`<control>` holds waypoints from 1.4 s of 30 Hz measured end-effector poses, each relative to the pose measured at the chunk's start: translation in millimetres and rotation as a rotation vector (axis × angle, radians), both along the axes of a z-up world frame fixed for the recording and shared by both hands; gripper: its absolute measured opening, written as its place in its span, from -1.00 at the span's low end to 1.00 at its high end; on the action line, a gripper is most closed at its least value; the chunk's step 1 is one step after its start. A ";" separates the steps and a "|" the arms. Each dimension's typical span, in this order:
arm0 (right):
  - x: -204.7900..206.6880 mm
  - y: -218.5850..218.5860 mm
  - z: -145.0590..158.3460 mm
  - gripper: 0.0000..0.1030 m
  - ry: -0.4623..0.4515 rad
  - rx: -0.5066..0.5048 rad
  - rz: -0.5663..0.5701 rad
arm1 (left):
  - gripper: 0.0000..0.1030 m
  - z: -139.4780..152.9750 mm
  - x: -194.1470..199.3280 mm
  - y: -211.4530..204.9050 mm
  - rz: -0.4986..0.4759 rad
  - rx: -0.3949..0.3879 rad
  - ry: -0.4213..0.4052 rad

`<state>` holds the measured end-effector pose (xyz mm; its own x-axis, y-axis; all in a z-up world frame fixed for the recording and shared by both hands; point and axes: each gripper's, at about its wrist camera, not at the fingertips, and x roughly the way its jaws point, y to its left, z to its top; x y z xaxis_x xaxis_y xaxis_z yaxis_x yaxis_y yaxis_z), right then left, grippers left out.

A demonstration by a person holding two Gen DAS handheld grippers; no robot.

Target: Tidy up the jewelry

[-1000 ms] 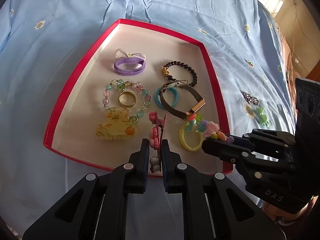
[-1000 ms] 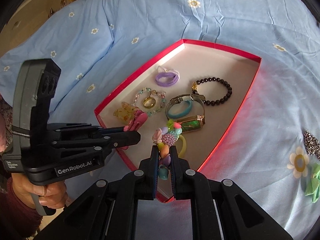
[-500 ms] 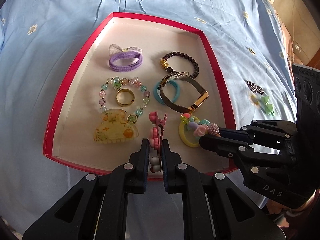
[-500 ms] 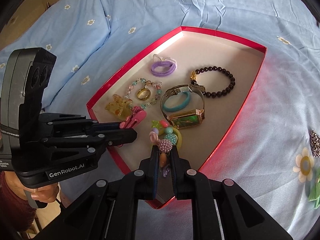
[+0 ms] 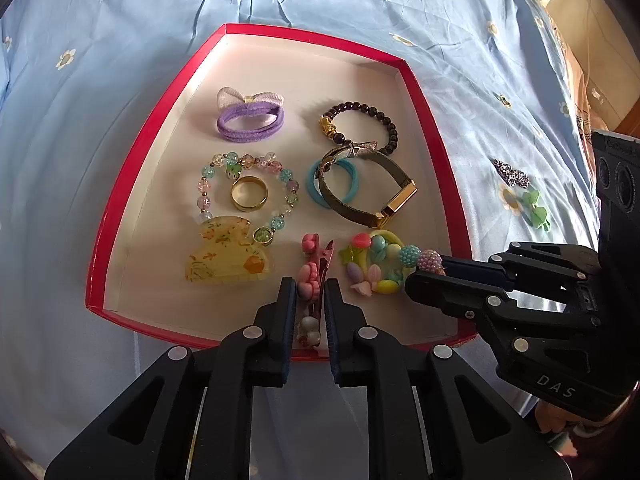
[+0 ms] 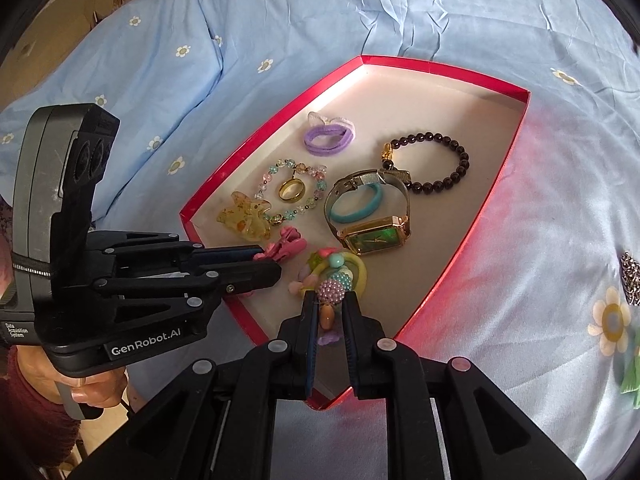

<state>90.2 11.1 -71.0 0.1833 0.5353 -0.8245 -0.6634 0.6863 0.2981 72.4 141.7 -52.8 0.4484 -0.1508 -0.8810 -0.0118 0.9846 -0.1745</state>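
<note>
A red-rimmed box (image 5: pixel 132 184) (image 6: pixel 500 168) with a pale floor lies on a blue flowered sheet. My left gripper (image 5: pixel 311 286) is shut on a pink flower hair clip (image 5: pixel 314 264) (image 6: pixel 286 248), low over the box's near edge. My right gripper (image 6: pixel 331 300) (image 5: pixel 424 272) is shut on a yellow hair tie with colourful beads (image 6: pixel 340 274) (image 5: pixel 376 260), whose ring rests on the box floor beside the clip.
In the box lie a purple bow hair tie (image 5: pixel 250 120), a dark bead bracelet (image 5: pixel 360 124), a pastel bead bracelet around a gold ring (image 5: pixel 249 199), a blue hair tie, a gold watch (image 6: pixel 376 236) and a yellow claw clip (image 5: pixel 228 256). A green clip (image 5: pixel 538 208) and a glittery clip (image 5: pixel 510 172) lie on the sheet to the right.
Both grippers have come down toward the box's near part. The beaded hair tie has sunk from above the floor until its ring lies on it. Both stay shut.
</note>
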 end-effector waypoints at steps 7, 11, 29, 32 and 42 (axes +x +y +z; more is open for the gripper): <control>-2.2 -3.8 3.3 -0.70 -0.004 0.009 -0.007 | -0.69 0.8 -0.5 0.2 0.004 -0.011 -0.001; -3.5 -7.8 7.3 -0.61 -0.007 0.022 -0.015 | -0.60 5.0 -5.4 -1.7 0.008 -0.003 -0.021; -18.5 -46.4 44.9 -0.26 -0.087 0.141 -0.121 | 0.10 28.7 -56.0 25.7 0.178 -0.090 -0.146; -24.4 -50.8 43.7 -0.10 -0.096 0.170 -0.139 | 0.19 25.9 -65.1 29.5 0.217 -0.122 -0.162; -44.6 -63.9 39.7 0.42 -0.137 0.242 -0.165 | 0.73 12.6 -98.0 34.2 0.333 -0.169 -0.210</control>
<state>45.7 -52.8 -31.4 0.3844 0.6669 -0.6384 -0.5943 0.7079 0.3817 -25.6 176.0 -40.1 0.6641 -0.1022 -0.7406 -0.2710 0.8903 -0.3659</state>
